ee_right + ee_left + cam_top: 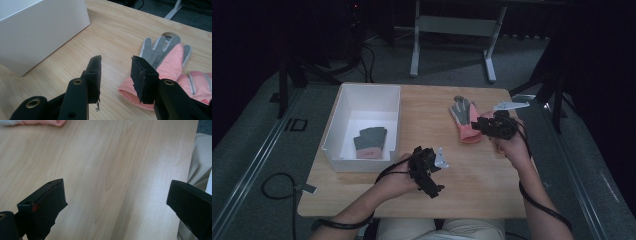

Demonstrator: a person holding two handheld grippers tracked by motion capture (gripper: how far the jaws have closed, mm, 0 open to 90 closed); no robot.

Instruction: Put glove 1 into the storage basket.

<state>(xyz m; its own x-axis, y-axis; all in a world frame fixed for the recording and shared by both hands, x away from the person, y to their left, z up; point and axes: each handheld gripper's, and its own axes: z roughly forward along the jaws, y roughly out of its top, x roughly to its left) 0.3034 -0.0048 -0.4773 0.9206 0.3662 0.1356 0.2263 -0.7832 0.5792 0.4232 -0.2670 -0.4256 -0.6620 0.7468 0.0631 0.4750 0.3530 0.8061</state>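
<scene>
Though illegible, red print (206, 101) on pink glove (197, 82)

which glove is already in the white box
The dark grey glove with the pink cuff lies inside the white box; the other gloves lie on the table by the right gripper.

Dim lab: lone wooden table (472, 170), carpet

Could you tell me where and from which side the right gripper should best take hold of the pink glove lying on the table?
Probably the cuff. The pink glove lies flat with its grey fingers pointing away and the thick cuff edge nearest the right gripper, whose jaws stand apart just short of it. Come in low from the cuff side, one jaw above and one below.
</scene>
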